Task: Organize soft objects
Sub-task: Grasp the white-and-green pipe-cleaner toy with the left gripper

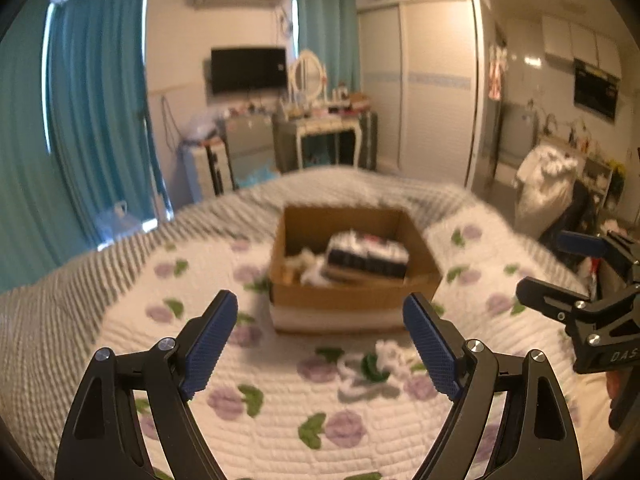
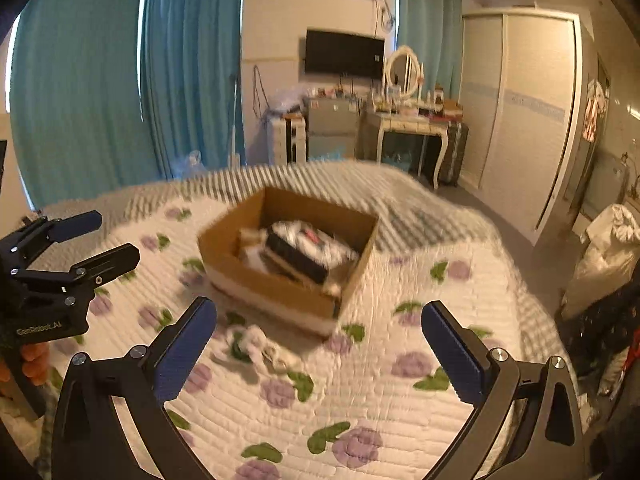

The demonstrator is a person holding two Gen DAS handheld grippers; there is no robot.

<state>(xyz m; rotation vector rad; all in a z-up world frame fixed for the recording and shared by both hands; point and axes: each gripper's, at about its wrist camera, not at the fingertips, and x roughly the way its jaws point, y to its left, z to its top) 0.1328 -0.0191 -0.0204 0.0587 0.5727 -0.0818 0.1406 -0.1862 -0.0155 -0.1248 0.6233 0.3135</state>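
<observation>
**Hovering over the bed, both grippers spread and empty**

Hanging above the near part of the quilt (image 1: 280, 440), the left gripper (image 1: 320, 344) has its blue pads (image 1: 208, 348) wide apart w/ nothing between them. Right gripper (image 2: 316, 348) is the same: jaws fully spread, nothing held, over the floral quilt near the bed's near edge. Each gripper shows in the other's view: the right one at the right side of the left cam, the left one at the left side of the right cam, also w/ fingers parted.

Just beyond the fingertips, approx mid-bed, lies a small white-and-green soft item (image 1: 370, 366), crumpled flat on the quilt, not touched by either gripper. It sits just in front of the cardboard box (image 1: 352, 296), close to the box's near wall but apart from it.

The box stands open-topped on the quilt toward the far part of the bed. Inside: a black-and-white bundle (image 1: 366, 258) leaning toward the right side, plus pale soft bits (image 1: 306, 266) in the left part; blur hides detail.

Past the bed's far edge: teal curtains (image 2: 80, 92), wall TV (image 2: 344, 54), a white vanity w/ oval mirror (image 2: 404, 70), and a wardrobe (image 2: 528, 112).
</observation>
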